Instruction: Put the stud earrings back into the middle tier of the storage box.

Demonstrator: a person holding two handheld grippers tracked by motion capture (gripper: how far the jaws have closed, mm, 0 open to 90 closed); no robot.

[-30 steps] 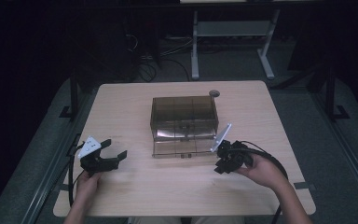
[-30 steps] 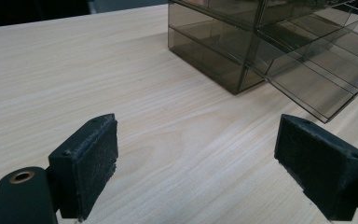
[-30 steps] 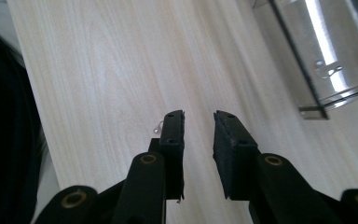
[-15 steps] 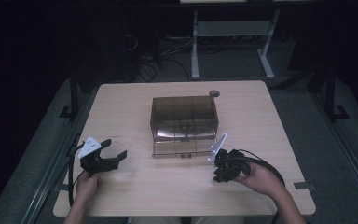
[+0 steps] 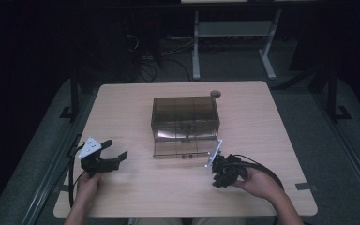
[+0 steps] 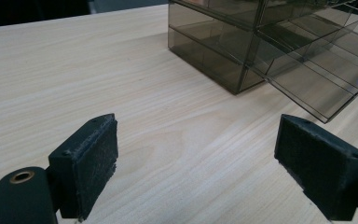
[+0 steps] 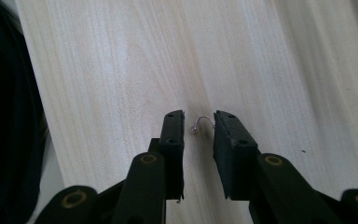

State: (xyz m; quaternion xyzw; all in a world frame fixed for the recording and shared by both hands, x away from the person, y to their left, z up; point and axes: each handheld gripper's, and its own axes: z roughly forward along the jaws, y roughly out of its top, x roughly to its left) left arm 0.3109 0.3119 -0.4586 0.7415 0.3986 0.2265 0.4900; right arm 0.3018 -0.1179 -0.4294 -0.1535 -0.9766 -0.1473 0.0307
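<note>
Narrowed to a slim gap, the right gripper (image 7: 199, 128) brackets a tiny hooked earring (image 7: 201, 122) lying on the near-right table (image 5: 136, 197), which could skid away if one pad nudges it first.

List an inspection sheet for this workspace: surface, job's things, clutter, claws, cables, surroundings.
Surface: pale wooden table, bare around the work.
Job's things: smoked clear drawer box at mid-table, its lowest drawer pulled out; small hooked wire with a bead lying on the wood.
Clutter: round grey disc near the far edge.
Claws: left claw wide open, nothing between its jaws, aimed at the box; right claw pointing down, jaws just been closing, narrow, the hooked wire between them, grip not confirmed.
Cables: black cable loops from the right claw.
Surroundings: dark room, white desk frame, floor wires.
</note>
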